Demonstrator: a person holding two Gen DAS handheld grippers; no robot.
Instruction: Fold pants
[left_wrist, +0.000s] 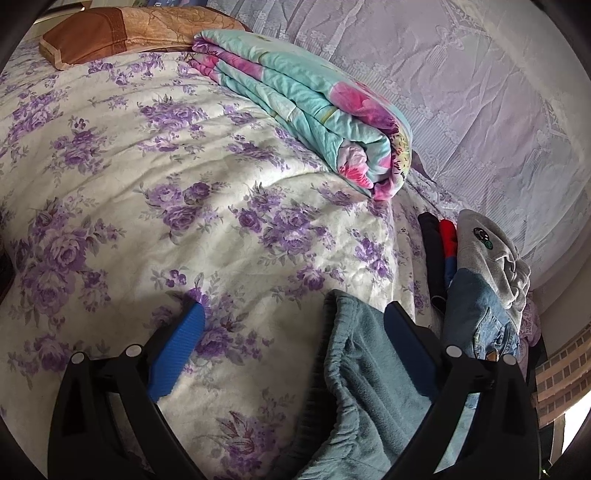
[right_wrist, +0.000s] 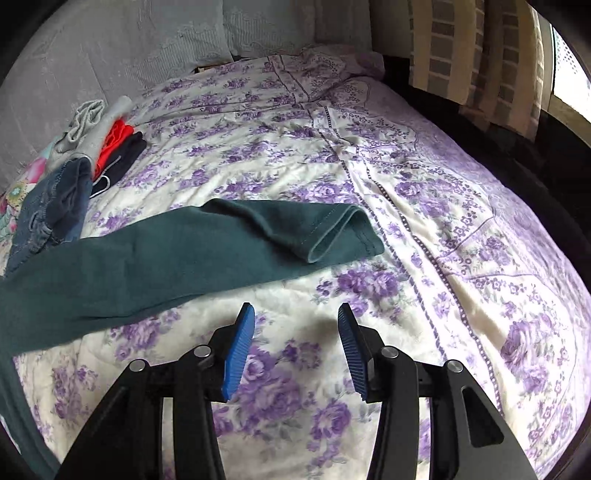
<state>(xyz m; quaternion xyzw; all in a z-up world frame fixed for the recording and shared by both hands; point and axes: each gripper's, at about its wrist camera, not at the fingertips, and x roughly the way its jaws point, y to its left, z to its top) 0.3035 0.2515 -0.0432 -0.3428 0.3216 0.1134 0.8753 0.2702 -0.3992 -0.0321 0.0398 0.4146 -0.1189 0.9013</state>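
Teal-green pants (right_wrist: 166, 258) lie stretched across the purple-flowered bedspread (right_wrist: 369, 166), their legs laid together and the hems (right_wrist: 332, 236) pointing right. In the left wrist view the elastic waistband end (left_wrist: 362, 369) is bunched against the inner side of the right finger. My left gripper (left_wrist: 294, 309) stands wide open, and its blue left pad (left_wrist: 177, 354) is far from the cloth. My right gripper (right_wrist: 296, 308) hovers over bare bedspread just below the pant legs, open with nothing between its fingers.
A folded turquoise and pink quilt (left_wrist: 314, 110) and a brown pillow (left_wrist: 110, 33) lie at the far side. A pile of clothes (left_wrist: 480, 277), with jeans and a grey top, sits beside the pants, also visible as the clothes pile (right_wrist: 74, 166). The bed's dark edge (right_wrist: 517, 155) runs along the right.
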